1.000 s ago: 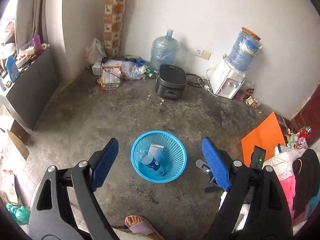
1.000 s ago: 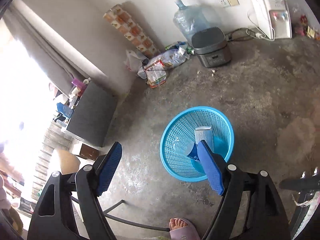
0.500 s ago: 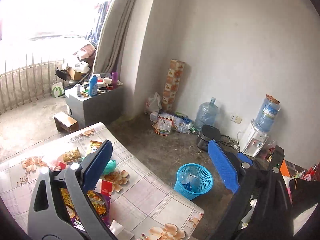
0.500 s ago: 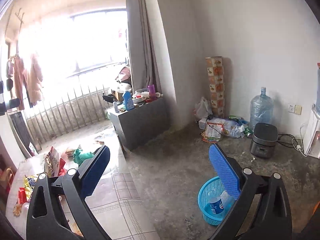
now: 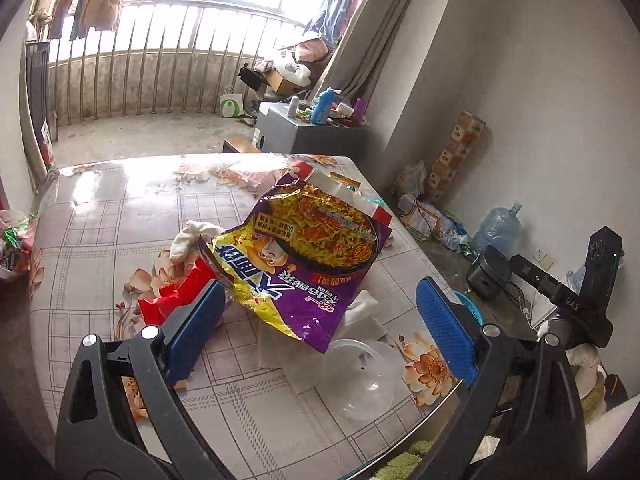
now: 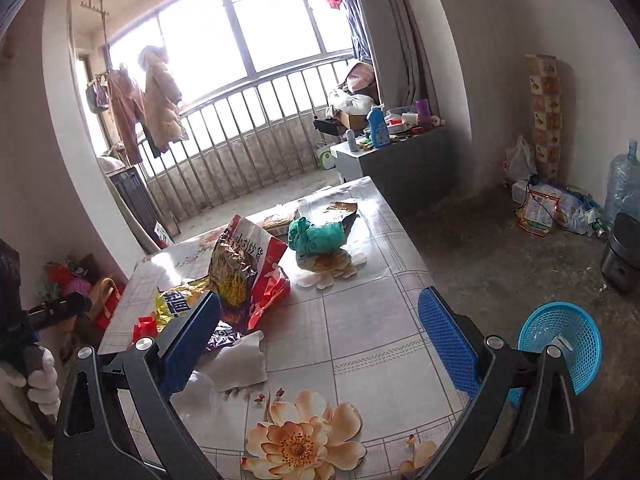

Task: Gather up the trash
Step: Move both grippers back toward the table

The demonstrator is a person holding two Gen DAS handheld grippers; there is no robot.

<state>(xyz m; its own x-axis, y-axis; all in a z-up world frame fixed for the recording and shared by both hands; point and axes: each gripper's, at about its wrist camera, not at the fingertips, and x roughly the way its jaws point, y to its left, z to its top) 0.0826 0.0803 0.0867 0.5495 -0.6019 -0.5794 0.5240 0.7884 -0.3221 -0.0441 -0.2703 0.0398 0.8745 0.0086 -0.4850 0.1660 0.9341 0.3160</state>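
Note:
A flowered table [image 5: 100, 216] carries trash. A purple and yellow noodle bag [image 5: 304, 264] lies ahead of my left gripper [image 5: 320, 324], which is open and empty above it. Beside the bag are a red wrapper [image 5: 176, 296], a white cloth [image 5: 192, 236], tissue [image 5: 362, 312] and a clear plastic lid [image 5: 360, 376]. In the right wrist view my right gripper [image 6: 320, 332] hangs open over the table [image 6: 360, 320], with a red and white snack bag [image 6: 256, 264], a green plastic bag [image 6: 316, 236] and tissue [image 6: 240, 360] in front. The blue basket [image 6: 560, 344] stands on the floor at the right.
A grey cabinet [image 6: 400, 160] with bottles stands beyond the table, near the balcony railing [image 5: 160, 76]. On the concrete floor by the wall sit a water jug [image 5: 496, 228], a black cooker [image 5: 488, 272] and a heap of bags [image 6: 552, 204]. A gloved hand [image 6: 36, 380] holds the other gripper's handle.
Both views swung from the blue basket on the floor up and leftward to the cluttered table. Both grippers stay empty, and their jaws spread a little wider.

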